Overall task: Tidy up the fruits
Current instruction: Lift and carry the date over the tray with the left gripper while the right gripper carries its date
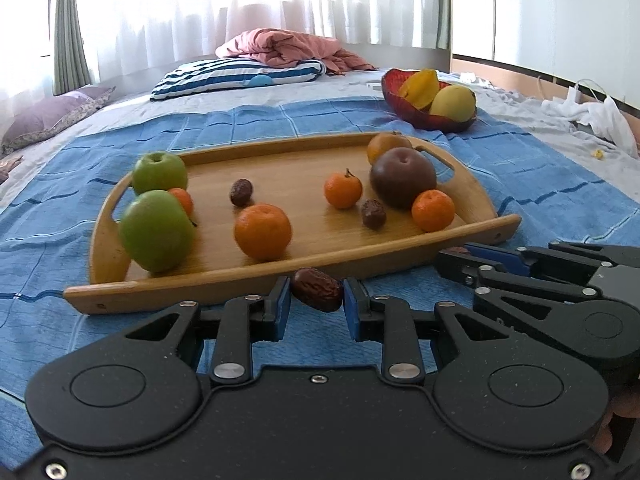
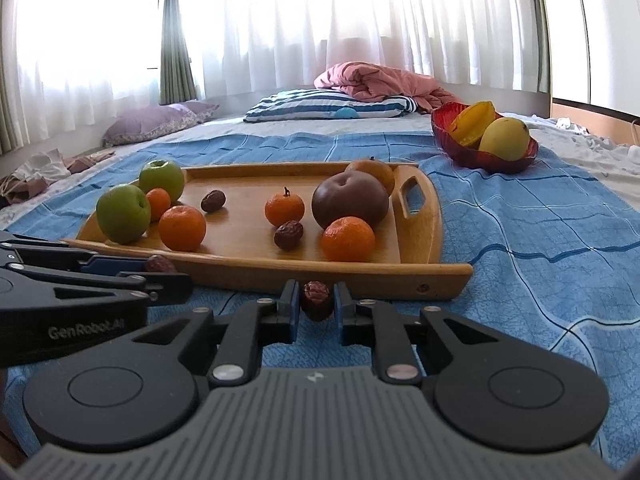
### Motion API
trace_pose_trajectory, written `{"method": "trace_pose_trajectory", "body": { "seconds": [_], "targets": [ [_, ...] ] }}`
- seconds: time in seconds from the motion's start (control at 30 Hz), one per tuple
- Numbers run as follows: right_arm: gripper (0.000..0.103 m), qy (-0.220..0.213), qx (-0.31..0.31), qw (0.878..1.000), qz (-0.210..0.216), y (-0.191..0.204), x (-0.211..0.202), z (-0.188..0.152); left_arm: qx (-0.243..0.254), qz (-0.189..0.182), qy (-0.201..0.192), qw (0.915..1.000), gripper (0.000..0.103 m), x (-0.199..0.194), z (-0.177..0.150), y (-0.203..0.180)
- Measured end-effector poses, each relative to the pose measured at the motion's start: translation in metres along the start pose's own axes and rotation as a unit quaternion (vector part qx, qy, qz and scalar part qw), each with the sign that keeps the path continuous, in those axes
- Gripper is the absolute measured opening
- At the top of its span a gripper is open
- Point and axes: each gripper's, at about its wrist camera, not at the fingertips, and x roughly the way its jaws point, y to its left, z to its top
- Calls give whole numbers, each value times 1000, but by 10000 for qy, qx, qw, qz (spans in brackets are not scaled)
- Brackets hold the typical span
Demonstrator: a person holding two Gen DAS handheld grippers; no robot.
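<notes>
Before the wooden tray [image 1: 280, 276], each hand-held gripper, left [image 1: 317, 298], right [image 2: 316, 302], clamps a date.

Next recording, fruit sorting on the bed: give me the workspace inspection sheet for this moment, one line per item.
Surface: blue checked blanket spread over a bed.
Job's things: wooden tray holding two green apples, four oranges, a brown round fruit, a tan fruit behind it and two dates; red bowl with a mango and a starfruit.
Clutter: striped pillow, pink duvet, purple cushion, white cloth.
Grippers: left gripper shut on a date; right gripper shut on another date; both in front of the tray.
Cables: white cable by the far edge.
Surroundings: sheer curtains over bright windows.
</notes>
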Motion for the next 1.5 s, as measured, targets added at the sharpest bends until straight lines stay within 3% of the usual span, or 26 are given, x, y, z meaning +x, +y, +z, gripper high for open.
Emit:
{"method": "trace_pose_trajectory", "body": {
  "seconds": [0.3,0.83,1.5],
  "targets": [
    [21,-60,100,9999,26,10,-2,14,-105,99,-51,9999,27,-5,14,24],
    [21,-202,1,9998,9,30,12,71,-299,68,-194,9993,27,-6,53,55],
    [21,60,312,9994,115,18,58,134,-617,-160,-34,9980,27,35,110,88]
  ]
}}
